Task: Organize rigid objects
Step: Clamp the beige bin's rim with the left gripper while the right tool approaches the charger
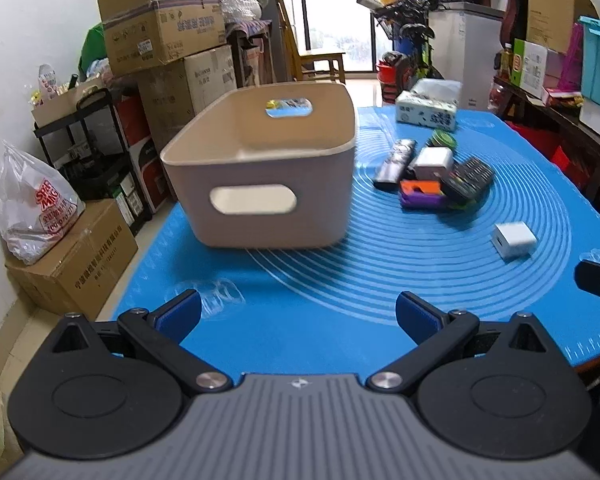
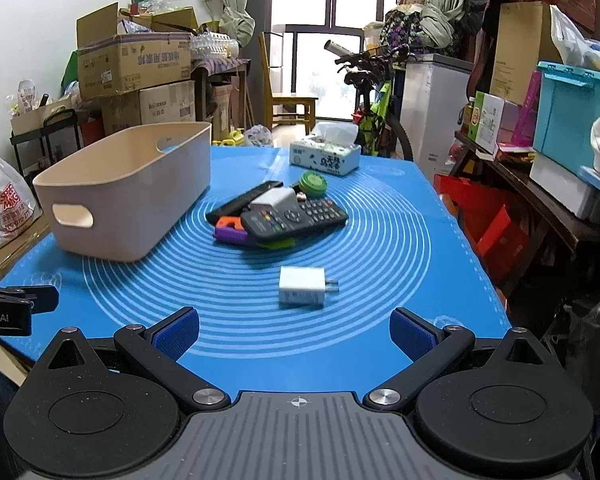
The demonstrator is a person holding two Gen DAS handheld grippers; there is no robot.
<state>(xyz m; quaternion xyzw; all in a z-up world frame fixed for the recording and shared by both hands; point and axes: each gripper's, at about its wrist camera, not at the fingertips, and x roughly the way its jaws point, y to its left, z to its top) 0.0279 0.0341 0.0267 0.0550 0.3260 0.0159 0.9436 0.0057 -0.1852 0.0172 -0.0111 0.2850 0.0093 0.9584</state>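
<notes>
On blue mat (image 2: 380, 248), beige bin (image 2: 132, 184) faces stacked cardboard boxes (image 2: 136, 68).

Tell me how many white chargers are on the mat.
2. One charger lies alone near the right gripper; the other charger sits on the pile beside the remote. The pile may hide more.
</notes>
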